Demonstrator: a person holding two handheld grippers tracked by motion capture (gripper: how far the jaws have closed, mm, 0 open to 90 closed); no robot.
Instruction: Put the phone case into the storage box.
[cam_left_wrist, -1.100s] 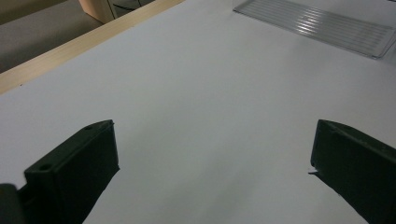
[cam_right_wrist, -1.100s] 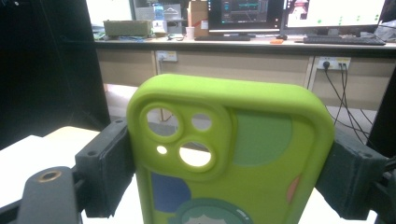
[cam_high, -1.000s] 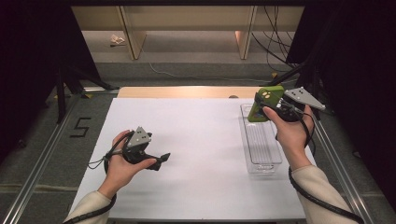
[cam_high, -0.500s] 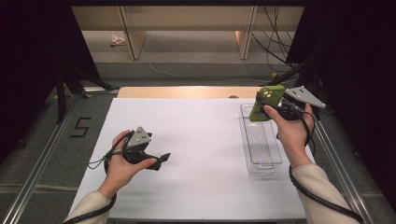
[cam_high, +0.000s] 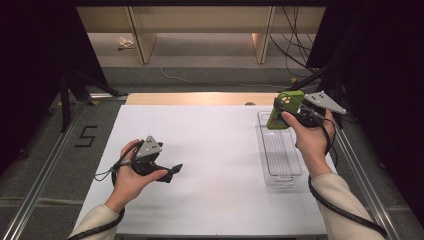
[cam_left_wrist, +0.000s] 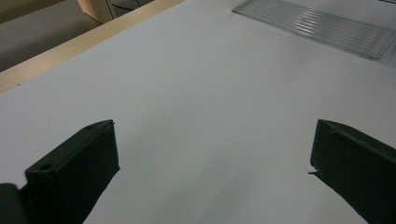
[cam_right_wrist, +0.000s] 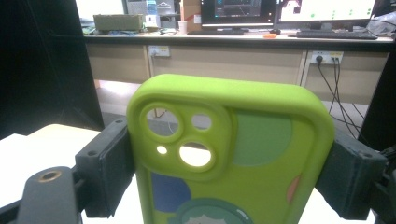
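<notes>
The right gripper (cam_high: 289, 114) has its jaws clamped across the width of the green phone case (cam_right_wrist: 229, 158), long axis upright between them. The clear tray (cam_high: 280, 150) lies directly below, lengthwise. The left gripper (cam_high: 167, 170), jaws apart and empty, rests well away on the table (cam_high: 215, 150).

Table (cam_high: 210, 200) has a white top w/ a bare wood strip (cam_high: 200, 98) along the far edge. One clear plastic tray (cam_high: 280, 160) sits flat on it, right side, long way running front to back, ribbed floor. Rest is plain white sheet.
</notes>
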